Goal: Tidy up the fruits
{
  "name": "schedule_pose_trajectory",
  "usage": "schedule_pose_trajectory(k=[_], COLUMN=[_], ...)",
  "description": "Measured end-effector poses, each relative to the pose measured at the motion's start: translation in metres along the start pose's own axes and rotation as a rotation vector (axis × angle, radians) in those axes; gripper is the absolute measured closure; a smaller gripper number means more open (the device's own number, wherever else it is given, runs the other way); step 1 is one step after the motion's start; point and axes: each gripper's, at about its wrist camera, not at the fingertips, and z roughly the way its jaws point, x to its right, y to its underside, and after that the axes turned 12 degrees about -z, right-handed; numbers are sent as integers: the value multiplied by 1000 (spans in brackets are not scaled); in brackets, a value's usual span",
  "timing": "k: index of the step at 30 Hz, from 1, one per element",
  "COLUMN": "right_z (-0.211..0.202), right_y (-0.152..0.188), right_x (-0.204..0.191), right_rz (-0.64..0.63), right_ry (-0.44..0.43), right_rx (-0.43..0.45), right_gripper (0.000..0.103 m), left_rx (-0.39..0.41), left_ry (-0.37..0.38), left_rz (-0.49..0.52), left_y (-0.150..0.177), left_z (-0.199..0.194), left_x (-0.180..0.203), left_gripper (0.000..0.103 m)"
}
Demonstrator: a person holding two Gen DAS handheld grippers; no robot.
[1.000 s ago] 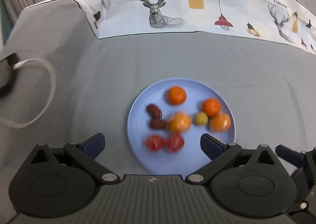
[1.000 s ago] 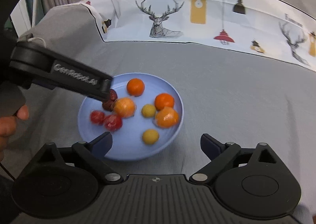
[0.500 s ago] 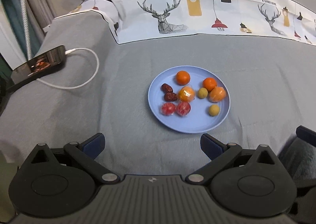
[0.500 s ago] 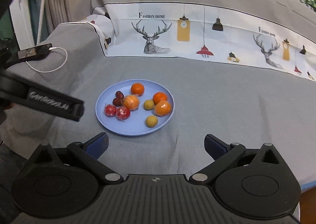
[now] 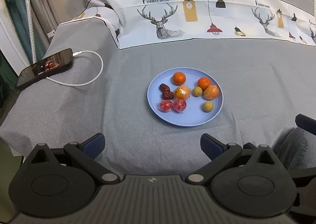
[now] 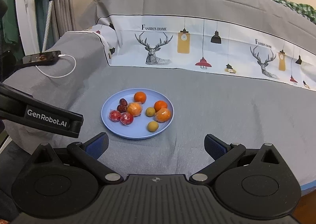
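A light blue plate (image 5: 189, 120) (image 6: 136, 133) lies on the grey bedcover and carries all the fruit. On it are two bare oranges (image 5: 179, 78) (image 6: 140, 97), two wrapped oranges (image 5: 182, 92) (image 6: 163, 115), two dark red dates (image 5: 165, 91) (image 6: 122, 104), two wrapped red fruits (image 5: 172, 105) (image 6: 120, 116) and two small yellow-green fruits (image 5: 208, 106) (image 6: 153, 126). My left gripper (image 5: 152, 145) stands open, pulled back from the plate's near side, nothing between its fingers. My right gripper (image 6: 156, 146) is open and empty too, just short of the plate's near rim.
A phone (image 5: 45, 67) (image 6: 42, 57) on a white charging cable (image 5: 88, 83) lies at the bed's left edge. A printed deer-pattern cloth (image 5: 197, 20) runs across the back. The left gripper's arm (image 6: 43, 117) reaches in from the left of the right wrist view.
Both grippers have drawn back and up from the plate, which now looks smaller and farther. The fruit on the plate has not moved.
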Motion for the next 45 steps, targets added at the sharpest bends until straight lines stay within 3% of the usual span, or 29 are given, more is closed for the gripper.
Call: schedule_pose_trajectory(k=[45], right_z=[5], right_y=[-1], right_x=[-6], right_rz=[-8], right_ry=[5], right_rx=[-16], right_gripper=[1], left_rx=[-44], left_ry=[-21], left_rz=[9], left_y=[1], left_z=[12], left_x=[-1], left_gripper=[0])
